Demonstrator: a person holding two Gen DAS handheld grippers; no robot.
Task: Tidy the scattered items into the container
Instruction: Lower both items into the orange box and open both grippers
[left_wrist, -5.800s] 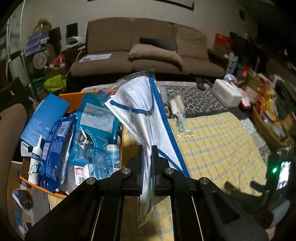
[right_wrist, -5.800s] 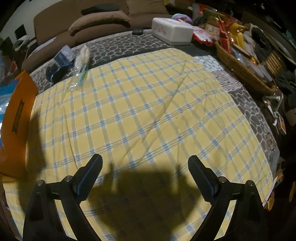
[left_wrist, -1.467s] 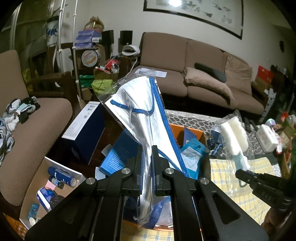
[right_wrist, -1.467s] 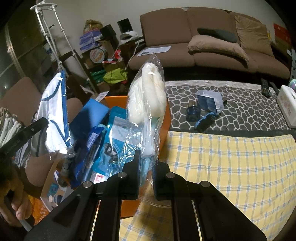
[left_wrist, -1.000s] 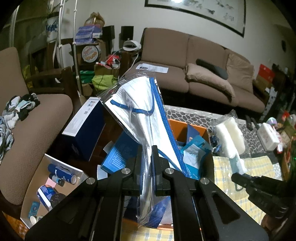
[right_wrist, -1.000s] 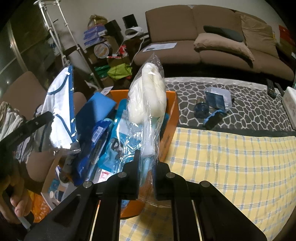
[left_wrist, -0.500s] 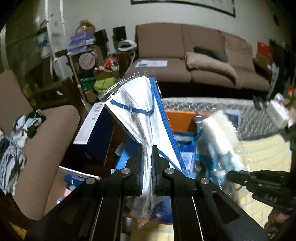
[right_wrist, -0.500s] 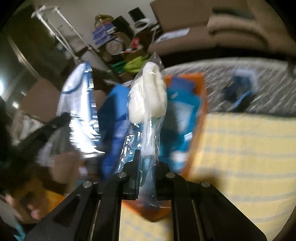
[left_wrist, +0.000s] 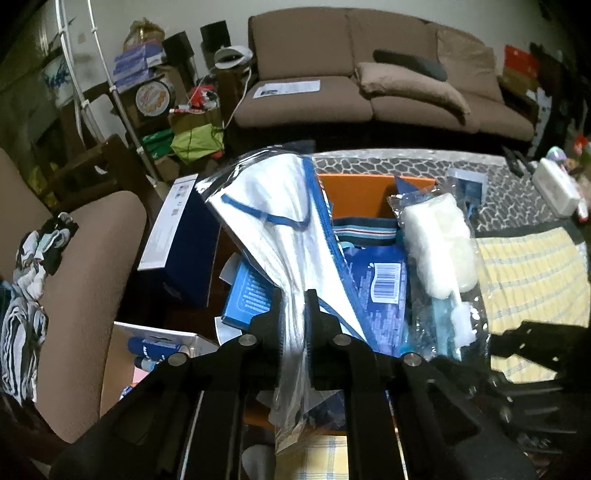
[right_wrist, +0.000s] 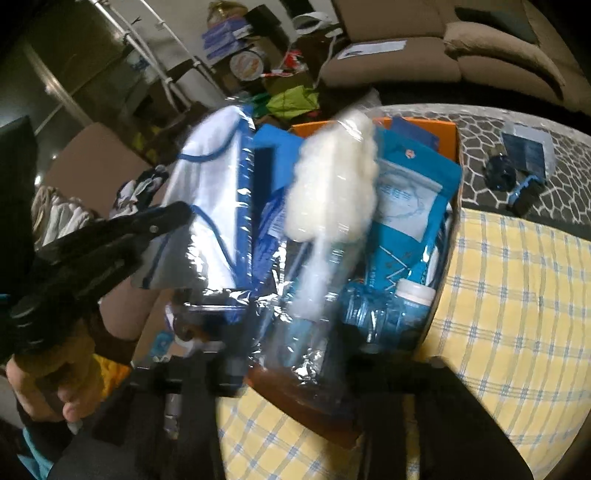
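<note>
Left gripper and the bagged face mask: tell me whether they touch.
Touching. The left wrist view shows the left gripper with its jaws clamped on the bagged face mask, whose plastic hangs out below them.

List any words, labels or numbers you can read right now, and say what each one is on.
Nothing can be read as text.
Blue pack: a barcode, digits too small.
Blue box: print on its white side too small.
Round tin: label blurred.
Paper on the sofa: too small.
Teal pouch: print blurred by motion.
</note>
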